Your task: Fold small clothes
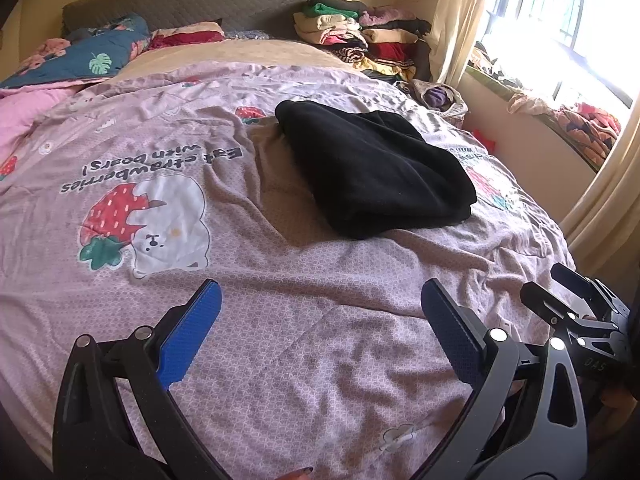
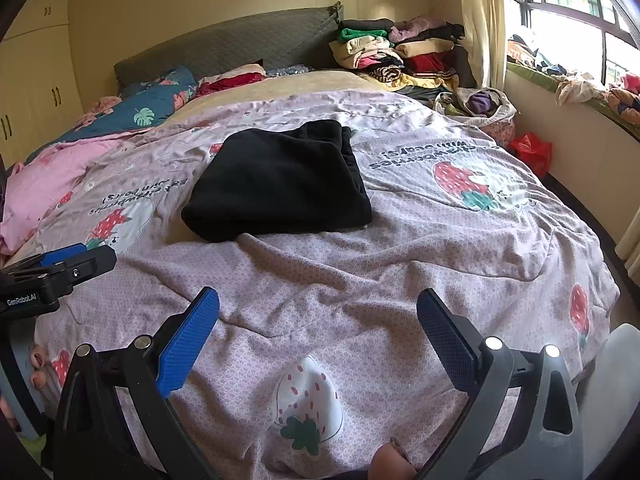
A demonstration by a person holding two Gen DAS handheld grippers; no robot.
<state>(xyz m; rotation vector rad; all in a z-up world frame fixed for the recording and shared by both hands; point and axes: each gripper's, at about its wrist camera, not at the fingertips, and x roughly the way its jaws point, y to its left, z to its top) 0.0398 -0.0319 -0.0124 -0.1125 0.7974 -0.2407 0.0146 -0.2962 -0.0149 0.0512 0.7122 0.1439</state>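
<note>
A black garment [image 1: 372, 168] lies folded into a thick rectangle on the pink strawberry-print bedspread [image 1: 280, 320]; it also shows in the right wrist view [image 2: 280, 184]. My left gripper [image 1: 320, 312] is open and empty, held above the bedspread well short of the garment. My right gripper [image 2: 318, 316] is open and empty too, likewise short of the garment. The right gripper shows at the right edge of the left wrist view [image 1: 560, 292], and the left gripper at the left edge of the right wrist view [image 2: 76, 260].
A pile of folded clothes [image 2: 400, 52] sits at the bed's far right corner by the grey headboard [image 2: 224, 48]. Pillows and a pink quilt [image 2: 52, 176] lie at the far left. A fabric basket [image 2: 480, 108] and a red bag [image 2: 532, 148] stand beside the window ledge [image 2: 580, 92].
</note>
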